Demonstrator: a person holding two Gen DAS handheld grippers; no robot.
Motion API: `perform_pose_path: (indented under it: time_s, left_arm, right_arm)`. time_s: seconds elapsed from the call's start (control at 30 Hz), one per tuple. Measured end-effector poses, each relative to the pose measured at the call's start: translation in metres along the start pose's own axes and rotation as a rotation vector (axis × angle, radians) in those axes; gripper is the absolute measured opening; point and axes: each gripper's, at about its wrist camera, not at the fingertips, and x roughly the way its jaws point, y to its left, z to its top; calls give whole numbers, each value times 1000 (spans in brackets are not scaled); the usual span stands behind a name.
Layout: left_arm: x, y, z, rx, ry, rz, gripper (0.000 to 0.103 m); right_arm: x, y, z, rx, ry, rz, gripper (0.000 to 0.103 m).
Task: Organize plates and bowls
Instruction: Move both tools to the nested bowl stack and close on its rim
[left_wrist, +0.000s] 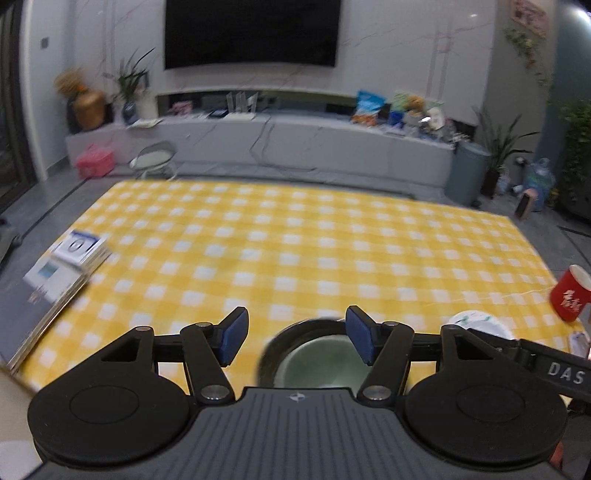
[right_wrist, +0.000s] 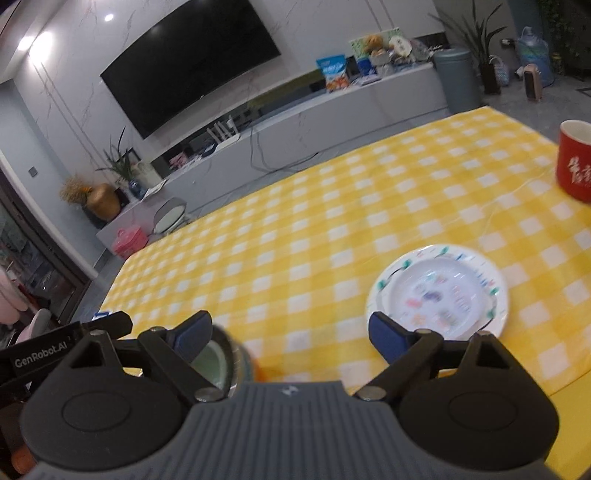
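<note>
tongs (left_wrist: 297, 338): black arms | blue pads (left_wrist: 232, 341) | grey ribbed body

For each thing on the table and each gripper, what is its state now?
left gripper: open, holding nothing.
right gripper: open, holding nothing.
dark bowl: upright on the tablecloth, pale green inside, looks empty.
patterned plate: flat on the tablecloth, no food on it.
red cup: upright; its inside is not visible.
books: closed, stacked at the table's left edge.
</note>
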Motion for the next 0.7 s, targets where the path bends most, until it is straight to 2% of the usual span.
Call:
perform_pose_path:
  time_s: [0.1,0.27,0.5,0.7]
  left_arm:
    - [2,20,-4,-48,33,21,71]
    - [3,42,-12,-98,85,9,73]
    - [17,55,-21,-169,145,-68,75]
    - [33,64,-29,-224,197,-101,75]
  right_arm:
    - [7,13,-6,-12,27,-1,90]
    - [20,26,-13,-15,82,14,90]
    - [41,38,-20,-33,155,3,87]
    - [58,35,-22,7,196,-16,81]
